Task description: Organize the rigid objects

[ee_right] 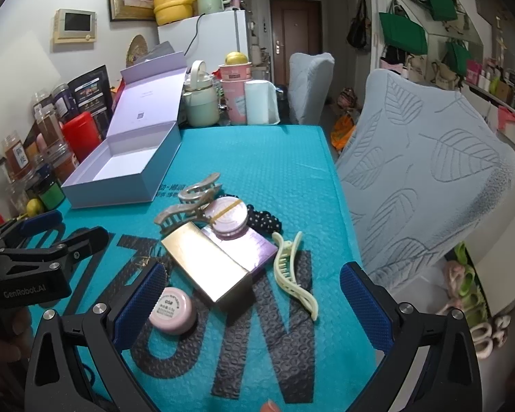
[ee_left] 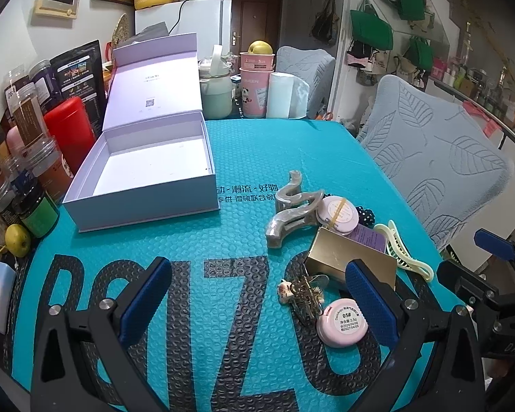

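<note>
Items to be organized lie in a loose pile near the counter's right edge, none yet boxed. The gold box [ee_right: 206, 267] sits tilted on a purple box [ee_right: 254, 243], which carries a pink compact [ee_right: 228, 218]. A grey claw clip [ee_right: 192, 199] touches the pile on its far side; a cream clip [ee_right: 293, 271] lies just beside it toward the right edge. A pink jar [ee_right: 171, 310] sits nearest the front edge, a gold keychain [ee_left: 305, 297] beside it.

The open white box [ee_left: 147, 171], empty, stands toward the far left corner, lid upright.

Left gripper [ee_left: 257, 302]: spread wide, holding nothing, pointed at the mat. Right gripper [ee_right: 254, 302]: spread wide, empty, low over the pile's near end.

Assessment: first pick pending. Recommend taking the free-lying jar or cream clip first; lifting the gold box risks shifting the stack beneath. Close squarely on flat sides, since the jar's round wall may slip. Carry clear of the upright lid.
</note>
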A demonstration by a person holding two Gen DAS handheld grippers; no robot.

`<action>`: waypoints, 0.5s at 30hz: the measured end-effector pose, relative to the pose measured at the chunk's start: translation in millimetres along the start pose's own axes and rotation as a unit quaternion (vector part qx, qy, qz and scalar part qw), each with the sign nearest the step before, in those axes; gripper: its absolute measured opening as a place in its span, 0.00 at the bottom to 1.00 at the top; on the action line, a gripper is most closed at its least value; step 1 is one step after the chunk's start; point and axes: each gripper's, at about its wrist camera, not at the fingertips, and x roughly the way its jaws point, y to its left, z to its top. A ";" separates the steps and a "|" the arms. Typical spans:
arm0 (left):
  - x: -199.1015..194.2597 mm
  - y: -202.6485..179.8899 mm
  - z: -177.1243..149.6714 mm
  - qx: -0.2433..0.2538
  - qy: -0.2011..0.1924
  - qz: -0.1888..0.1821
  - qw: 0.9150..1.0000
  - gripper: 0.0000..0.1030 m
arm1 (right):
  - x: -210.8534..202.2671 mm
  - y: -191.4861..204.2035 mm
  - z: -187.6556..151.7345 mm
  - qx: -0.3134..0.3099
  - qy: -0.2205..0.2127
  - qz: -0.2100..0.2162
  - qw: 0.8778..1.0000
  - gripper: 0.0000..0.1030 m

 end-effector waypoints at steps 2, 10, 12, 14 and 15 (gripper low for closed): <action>-1.4 -0.8 0.2 0.003 -0.001 -0.001 1.000 1.00 | -1.1 -0.5 -0.2 0.002 -0.001 -0.001 1.000 1.00; -4.9 -2.6 -0.2 0.006 -0.003 -0.004 1.000 1.00 | -5.5 -1.0 -0.7 0.007 -0.004 -0.002 1.000 1.00; -5.5 -3.1 -0.1 0.008 -0.004 -0.005 1.000 1.00 | -5.8 -1.1 -0.6 0.006 -0.004 -0.003 1.000 1.00; -6.1 -3.9 -0.1 0.009 -0.003 -0.005 1.000 1.00 | -6.3 -1.8 -0.8 0.007 -0.004 -0.004 1.000 1.00; -6.3 -4.4 -0.3 0.009 -0.004 -0.005 1.000 1.00 | -6.2 -1.8 -0.9 0.007 -0.004 -0.004 1.000 1.00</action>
